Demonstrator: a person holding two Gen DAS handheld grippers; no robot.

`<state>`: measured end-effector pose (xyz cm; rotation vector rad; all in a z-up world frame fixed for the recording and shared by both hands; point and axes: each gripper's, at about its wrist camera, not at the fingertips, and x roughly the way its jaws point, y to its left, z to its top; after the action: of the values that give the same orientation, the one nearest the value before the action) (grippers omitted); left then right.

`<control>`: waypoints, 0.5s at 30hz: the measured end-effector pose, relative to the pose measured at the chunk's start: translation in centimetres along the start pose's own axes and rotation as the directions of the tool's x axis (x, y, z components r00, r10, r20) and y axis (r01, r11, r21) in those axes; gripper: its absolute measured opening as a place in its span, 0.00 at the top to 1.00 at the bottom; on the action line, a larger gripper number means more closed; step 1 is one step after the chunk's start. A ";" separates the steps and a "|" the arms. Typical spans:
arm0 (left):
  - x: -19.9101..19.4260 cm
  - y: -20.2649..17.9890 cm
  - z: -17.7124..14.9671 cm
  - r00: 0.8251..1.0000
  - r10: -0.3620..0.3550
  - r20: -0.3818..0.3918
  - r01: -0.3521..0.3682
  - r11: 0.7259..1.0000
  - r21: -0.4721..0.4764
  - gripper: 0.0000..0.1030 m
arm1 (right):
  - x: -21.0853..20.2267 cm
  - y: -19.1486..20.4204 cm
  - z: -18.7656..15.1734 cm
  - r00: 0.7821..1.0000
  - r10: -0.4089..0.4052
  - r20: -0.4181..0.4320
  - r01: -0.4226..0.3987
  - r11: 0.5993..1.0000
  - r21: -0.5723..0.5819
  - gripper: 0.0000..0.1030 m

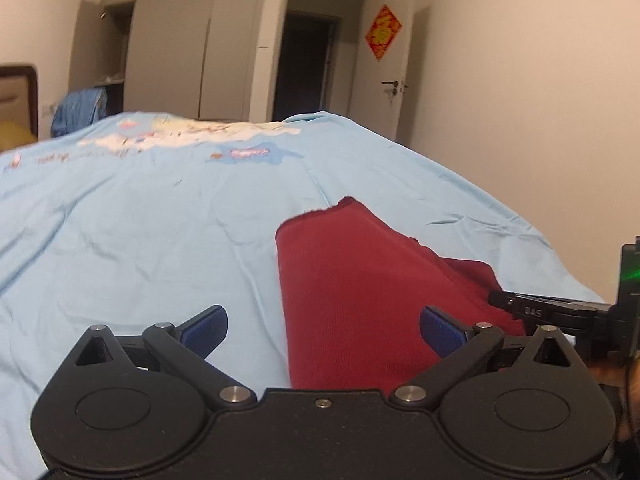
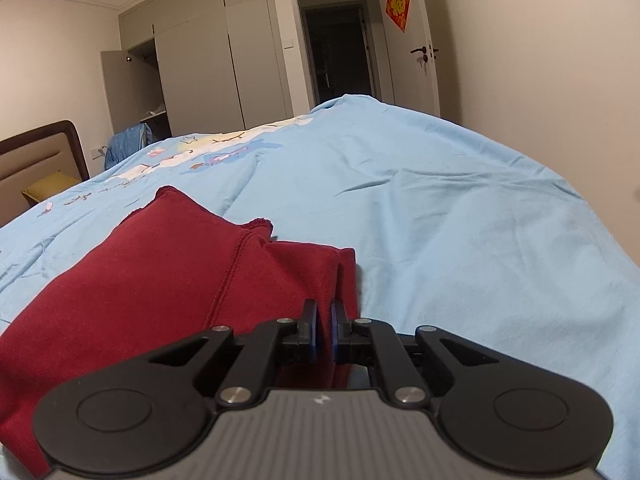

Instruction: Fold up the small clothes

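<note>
Item: right gripper [image 2: 325, 330], nearest the right wrist camera, jaws drawn almost together with a fold of the red garment [image 2: 168, 280] pinched between the blue pads at its right-hand edge. Item: left gripper [image 1: 323, 326], jaws spread wide, blue pads [image 1: 206, 326] holding nothing; it hovers over the near left edge of the same garment, one finger over bare sheet, the other over the red cloth. Item: red garment, knit, dark red, lying on the light blue bedsheet [image 1: 140, 220] just ahead of both grippers, already doubled over itself in part, with a stitched seam running along its length and a raw-looking hem at the far end. Handling, by judgement: light, limp, no stiffness of its own; it will sag and drape wherever unsupported, and layers may slide apart if only the top one is caught. Not fragile, and the knit surface likely grips the pads well. Best hold: corners or hemmed edges, catching all layers together, one gripper at each end of an edge so the fold stays straight. Item: bedsheet, wrinkled, soft underlay with printed cartoon figures toward the far side; a low pinch risks catching it. Beyond: wardrobe [image 2: 208, 52], one door open; dark doorway [image 1: 304, 64]; red wall ornament [image 1: 383, 32].
</note>
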<state>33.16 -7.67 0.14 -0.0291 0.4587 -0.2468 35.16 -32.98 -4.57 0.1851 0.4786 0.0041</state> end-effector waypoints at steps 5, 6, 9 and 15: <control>3.5 0.5 2.4 0.992 -0.119 0.047 0.112 0.984 0.137 0.10 | 0.1 -0.3 -0.2 1.000 0.013 0.002 -0.013 1.000 0.021 0.92; 4.6 0.7 2.9 0.986 -0.159 0.038 0.153 0.978 0.139 0.14 | 0.2 -0.4 -0.2 1.000 0.015 0.002 -0.015 1.000 0.024 0.92; 7.7 1.3 3.8 0.967 -0.255 0.011 0.253 0.963 0.089 0.28 | 0.2 -0.5 -0.4 1.000 0.019 0.003 -0.019 0.999 0.027 0.92; 12.3 1.2 3.6 0.924 -0.376 -0.071 0.377 0.926 0.007 0.37 | 0.3 -0.7 -0.4 1.000 0.031 -0.001 -0.031 0.999 0.041 0.91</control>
<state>45.68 -9.55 -2.07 -0.0901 0.5172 -0.6338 35.22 -33.62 -5.24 0.2324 0.4776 0.0245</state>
